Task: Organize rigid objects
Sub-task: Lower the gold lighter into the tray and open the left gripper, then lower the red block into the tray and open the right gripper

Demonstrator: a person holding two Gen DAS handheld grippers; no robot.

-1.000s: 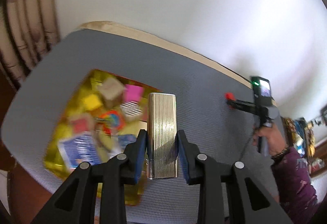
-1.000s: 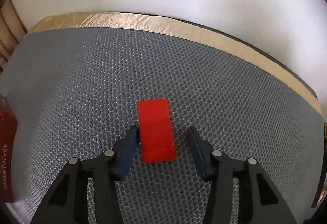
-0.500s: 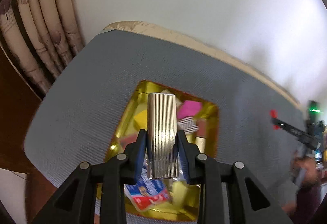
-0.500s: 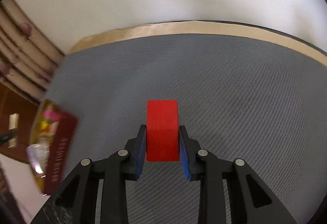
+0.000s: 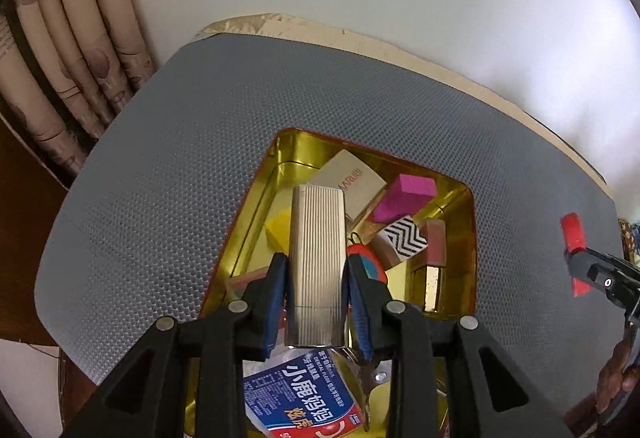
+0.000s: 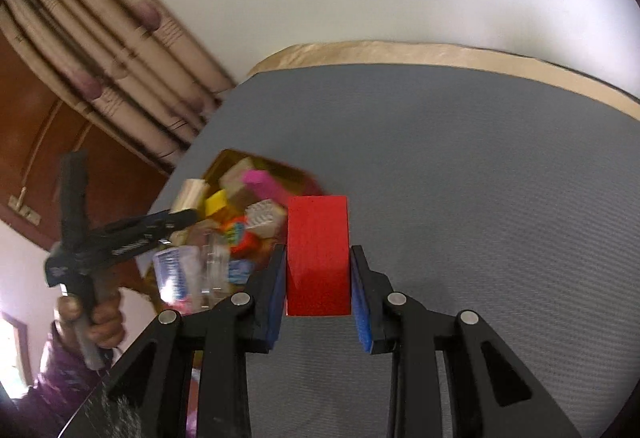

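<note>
step: tin being filled | left gripper pinched on ribbed metal case, held over gold tin | right gripper clamped on red block, apparently airborne beside tin | next: case to be lowered into a free gap, then released

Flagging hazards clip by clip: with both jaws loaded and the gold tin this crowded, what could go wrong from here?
The ribbed metal case, held over the gold tin, may land on the zigzag block or the pink block and tip. The red block looks bound for the same tin, so the left gripper and right gripper could collide.
</note>
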